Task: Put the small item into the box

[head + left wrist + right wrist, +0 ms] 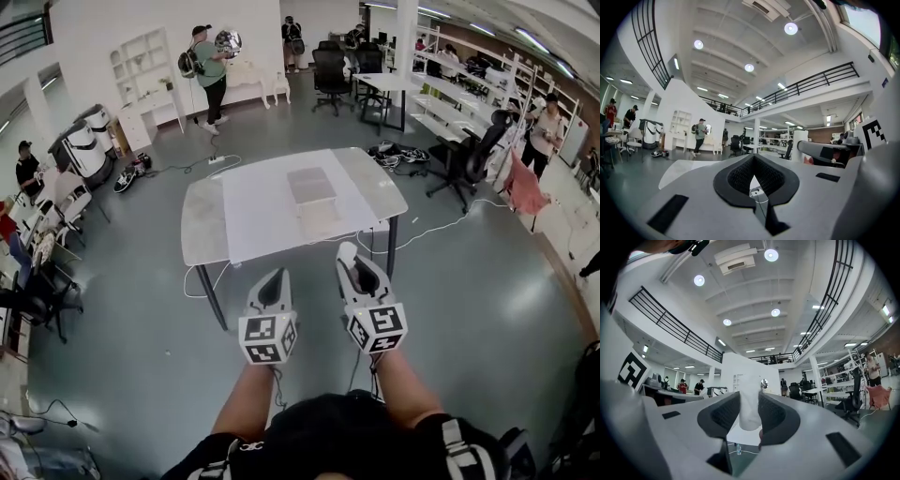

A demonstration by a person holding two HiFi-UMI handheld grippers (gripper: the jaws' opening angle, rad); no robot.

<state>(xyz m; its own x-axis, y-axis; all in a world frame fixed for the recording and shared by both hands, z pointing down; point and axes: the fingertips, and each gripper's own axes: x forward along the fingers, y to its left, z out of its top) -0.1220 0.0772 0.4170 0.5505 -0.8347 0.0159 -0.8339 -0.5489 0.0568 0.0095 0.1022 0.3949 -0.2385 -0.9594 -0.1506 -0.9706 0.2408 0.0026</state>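
Nearest, two bare forearms out over grey floor [122,356], one gripper per hand, both short of the table's near edge and raised above the floor.

Left gripper [273,278]: pressed together at the pads, holding nothing.

Right gripper [349,255]: pinching a white item [750,404] that is soft-looking, upright between the pads and poking out past the tips. Held in the air just before the near edge, toward the table's right near corner, not over the top.

Next, the table [202,225]: grey top, rounded corners, dark legs, with a white sheet [262,206] spread across the middle from near edge to far edge.

On that sheet, right of centre and toward the far edge, the box [311,185] — low, square, greyish. Just in front of it, toward the near edge, a paler flat panel [320,218]; touching the box or not, impossible to tell. Item and box well apart.

Farther off, past the far edge: a black chair [330,70], then a person [210,70] in a green top with a backpack, standing near a white shelf [141,66] by the wall.
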